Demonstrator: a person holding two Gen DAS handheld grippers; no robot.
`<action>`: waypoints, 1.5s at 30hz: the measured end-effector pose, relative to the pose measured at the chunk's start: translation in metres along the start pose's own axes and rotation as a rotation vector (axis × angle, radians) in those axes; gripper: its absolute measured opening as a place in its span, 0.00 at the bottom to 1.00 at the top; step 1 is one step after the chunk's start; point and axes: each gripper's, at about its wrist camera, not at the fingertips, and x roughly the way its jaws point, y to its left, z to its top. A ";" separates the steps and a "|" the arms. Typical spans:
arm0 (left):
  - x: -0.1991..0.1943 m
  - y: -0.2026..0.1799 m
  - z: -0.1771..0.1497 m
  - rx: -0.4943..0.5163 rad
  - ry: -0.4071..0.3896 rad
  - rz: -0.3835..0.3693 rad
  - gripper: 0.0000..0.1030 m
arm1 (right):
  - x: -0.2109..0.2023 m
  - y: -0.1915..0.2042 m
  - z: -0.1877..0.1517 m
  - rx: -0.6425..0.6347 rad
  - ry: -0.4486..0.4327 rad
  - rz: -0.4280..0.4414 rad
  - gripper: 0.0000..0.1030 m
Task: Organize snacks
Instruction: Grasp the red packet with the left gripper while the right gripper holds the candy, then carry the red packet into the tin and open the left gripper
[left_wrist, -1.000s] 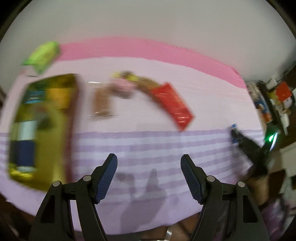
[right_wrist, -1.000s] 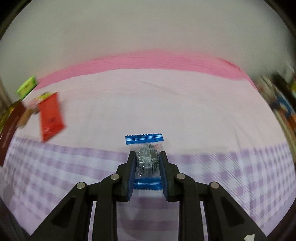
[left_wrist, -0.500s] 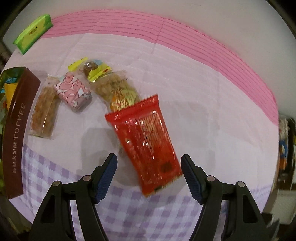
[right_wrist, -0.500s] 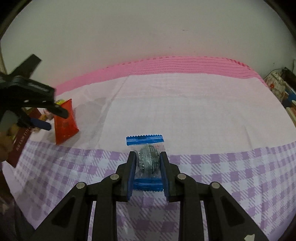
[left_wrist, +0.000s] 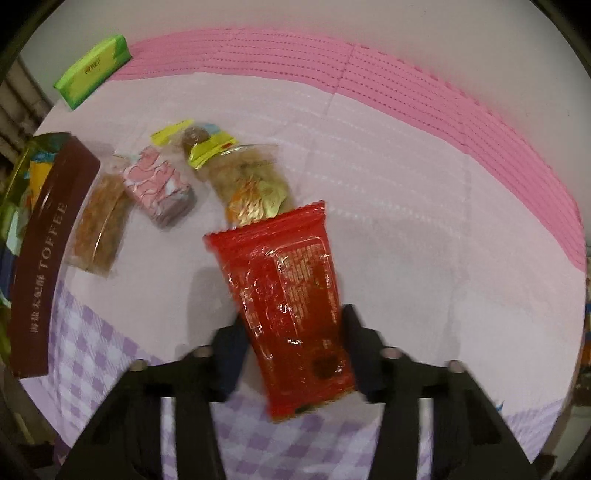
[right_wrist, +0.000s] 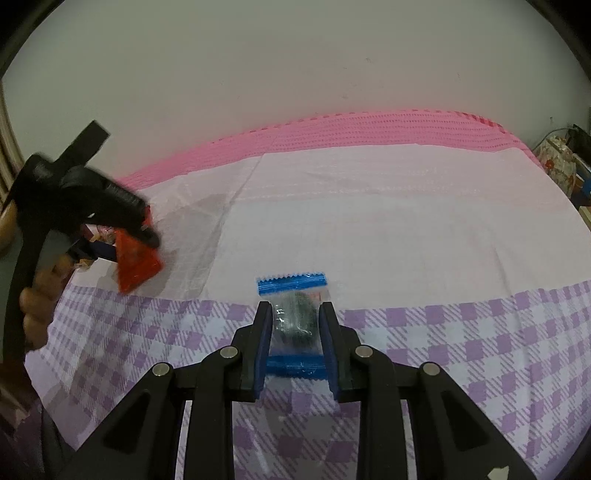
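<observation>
Since the earlier view, our left gripper (left_wrist: 293, 354) had swung in over the snack pile and dropped toward the red packet (left_wrist: 284, 295), and its jaws had just been closing with that packet between them. In the left wrist view the pads stood at the packet's two long edges, but the frame was blurred, so we could not say whether they already pressed on it. Our right gripper (right_wrist: 295, 339) had barely moved and was clamped on the blue-ended candy (right_wrist: 293, 317), low over the checked part of the tablecloth (right_wrist: 461, 332).

We judged the nearest risk to be the red packet itself: its glossy film could buckle or slide out of a grip taken only at the near end, and lifting it might tilt it.

Just beyond, the packet's far end overlapped the gold-wrapped snack (left_wrist: 251, 184), so a drag could pull that along. Left of it lay the pink wrapped block (left_wrist: 159, 184) and the brown bar (left_wrist: 99, 225), near the toffee box (left_wrist: 40, 258); a sideways sweep could scatter them. Farthest off, the green pack (left_wrist: 92, 70) seemed safe.
</observation>
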 end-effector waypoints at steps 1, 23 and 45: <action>-0.003 0.006 -0.007 0.007 -0.003 -0.024 0.42 | 0.000 -0.001 0.001 0.003 0.001 -0.001 0.24; -0.112 0.144 -0.087 0.263 -0.153 -0.209 0.42 | 0.011 0.009 -0.001 -0.025 0.038 -0.072 0.25; -0.152 0.264 -0.041 0.134 -0.329 -0.050 0.42 | 0.018 0.047 -0.002 0.072 0.036 -0.052 0.24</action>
